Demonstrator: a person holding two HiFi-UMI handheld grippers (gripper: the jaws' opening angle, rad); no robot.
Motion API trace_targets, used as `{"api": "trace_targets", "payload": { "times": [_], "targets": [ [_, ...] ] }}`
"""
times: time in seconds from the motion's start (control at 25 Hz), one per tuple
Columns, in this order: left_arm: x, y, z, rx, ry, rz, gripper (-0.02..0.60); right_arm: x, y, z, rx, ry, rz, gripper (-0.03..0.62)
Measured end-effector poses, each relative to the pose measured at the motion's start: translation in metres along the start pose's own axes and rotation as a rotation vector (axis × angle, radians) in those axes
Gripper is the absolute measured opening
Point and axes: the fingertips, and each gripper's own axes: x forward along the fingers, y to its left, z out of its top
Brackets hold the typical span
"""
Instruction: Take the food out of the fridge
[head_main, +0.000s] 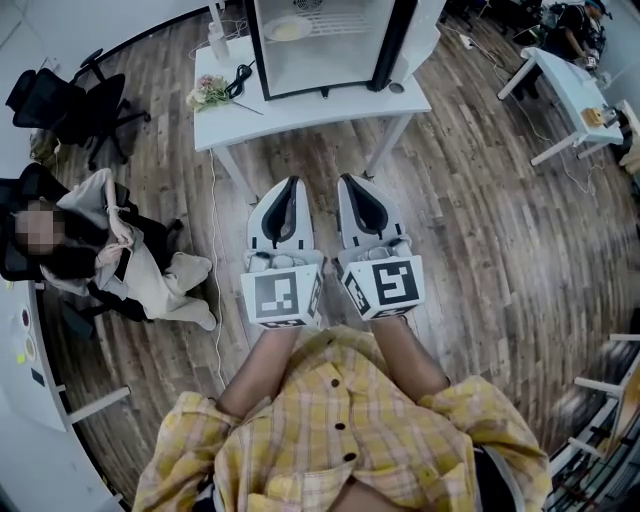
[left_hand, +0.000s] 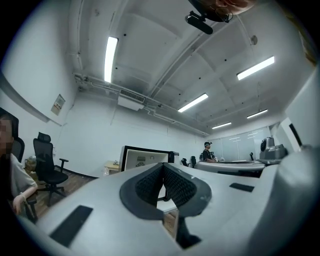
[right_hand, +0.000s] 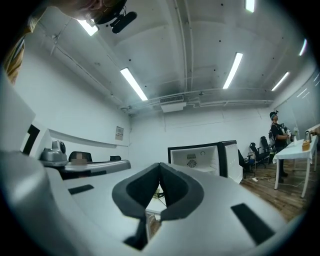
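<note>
View from your head, looking steeply down: you stand on a wood floor in a yellow checked shirt. You hold both grippers out in front of you, side by side and close together, pointing at a white table.

The left gripper has its jaws pressed together with nothing between them; its own view shows the dark pads meeting at the tip. The right gripper is the same: jaws closed and empty. Each carries a cube with square markers at the end nearest you.

The fridge stands on the table, well ahead of both grippers, with its door swung open to the right. The food, a pale round shape on a plate, lies inside on a wire shelf, toward the left wall. Neither gripper is near it.

On the table left of the fridge are a small bunch of flowers, a black cable and a white bottle. At the left of the room a person sits, and an empty office chair stands beyond. A second table stands at the far right.

Both gripper views look level across the room to the open fridge, under long ceiling lights
</note>
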Motion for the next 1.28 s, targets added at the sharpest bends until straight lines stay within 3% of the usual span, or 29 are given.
{"api": "trace_targets", "payload": {
  "times": [0.4, 0.84, 1.28],
  "targets": [
    [0.062, 0.068, 0.0, -0.063, 0.011, -0.021, 0.008, 0.086, -0.007, 0.007, -0.027, 0.017, -0.048, 0.008],
    [0.098, 0.104, -0.017, -0.104, 0.028, -0.007, 0.008, 0.135, -0.014, -0.015, -0.028, 0.079, -0.057, 0.008],
    [0.17, 0.114, -0.033, -0.062, 0.034, 0.012, 0.008, 0.19, -0.059, -0.027, 0.003, 0.047, -0.029, 0.008]
  ]
}}
